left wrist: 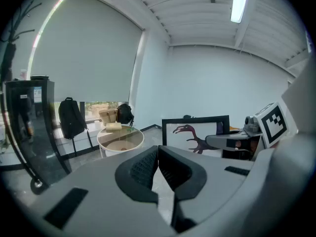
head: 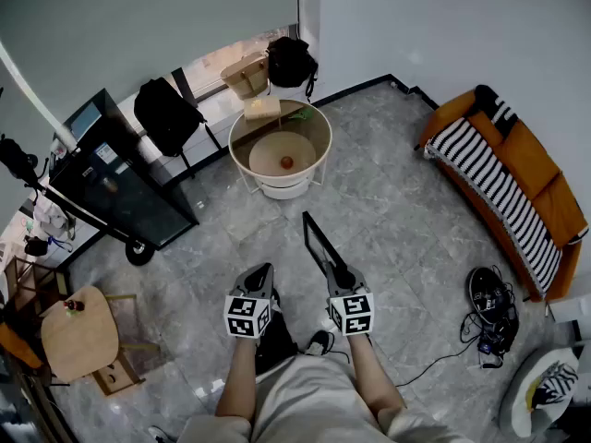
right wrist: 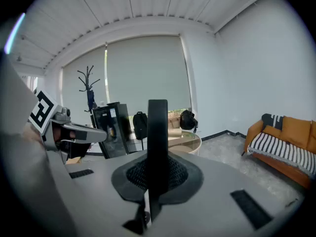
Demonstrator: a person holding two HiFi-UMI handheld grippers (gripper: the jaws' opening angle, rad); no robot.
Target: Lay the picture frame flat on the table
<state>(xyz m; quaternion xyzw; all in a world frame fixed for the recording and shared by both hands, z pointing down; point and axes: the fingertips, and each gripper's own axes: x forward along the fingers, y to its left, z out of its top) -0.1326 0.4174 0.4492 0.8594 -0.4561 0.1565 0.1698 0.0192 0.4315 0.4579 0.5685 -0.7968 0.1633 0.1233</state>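
Note:
The picture frame [head: 319, 245] is black-edged and stands upright in the air over the floor, seen edge-on in the head view. In the left gripper view its face shows a dark dinosaur print [left wrist: 196, 134]. My right gripper [head: 343, 277] is shut on the frame's near edge; in the right gripper view the frame [right wrist: 158, 132] rises as a black bar between the pads. My left gripper [head: 259, 280] hangs beside it to the left, shut [left wrist: 158, 161] and holding nothing. The round white table [head: 277, 188] with a glass top stands farther ahead.
A black cabinet on wheels [head: 118, 185] stands at the left, backpacks and a bag [head: 166, 111] lie by the window. An orange sofa with a striped blanket [head: 510, 185] is at the right. Cables and gear [head: 489, 314] lie on the floor, a small wooden table [head: 78, 332] at lower left.

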